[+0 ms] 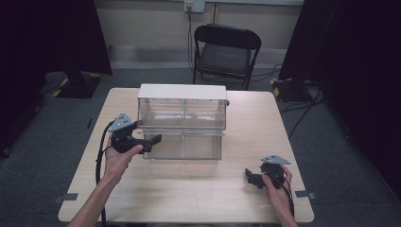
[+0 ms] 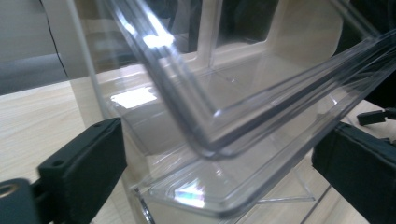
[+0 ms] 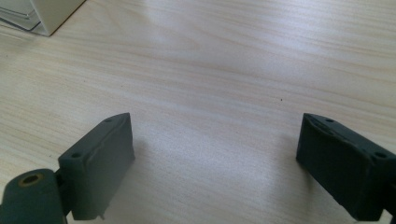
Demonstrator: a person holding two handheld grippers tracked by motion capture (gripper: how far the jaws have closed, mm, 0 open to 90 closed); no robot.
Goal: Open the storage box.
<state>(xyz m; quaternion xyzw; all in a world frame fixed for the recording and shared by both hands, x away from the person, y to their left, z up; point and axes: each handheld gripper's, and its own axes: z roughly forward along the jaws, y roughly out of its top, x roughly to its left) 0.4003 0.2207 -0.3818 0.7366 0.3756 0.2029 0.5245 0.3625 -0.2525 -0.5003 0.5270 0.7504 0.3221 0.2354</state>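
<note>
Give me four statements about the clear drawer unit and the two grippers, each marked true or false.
1. The left gripper is at the clear drawer unit's lower drawer. True.
2. The left gripper's jaws are clamped shut. False: they stand open, with the drawer's clear edge between them.
3. The right gripper is open over bare table. True.
4. The chair lies on the table. False: it stands on the floor behind it.
</note>
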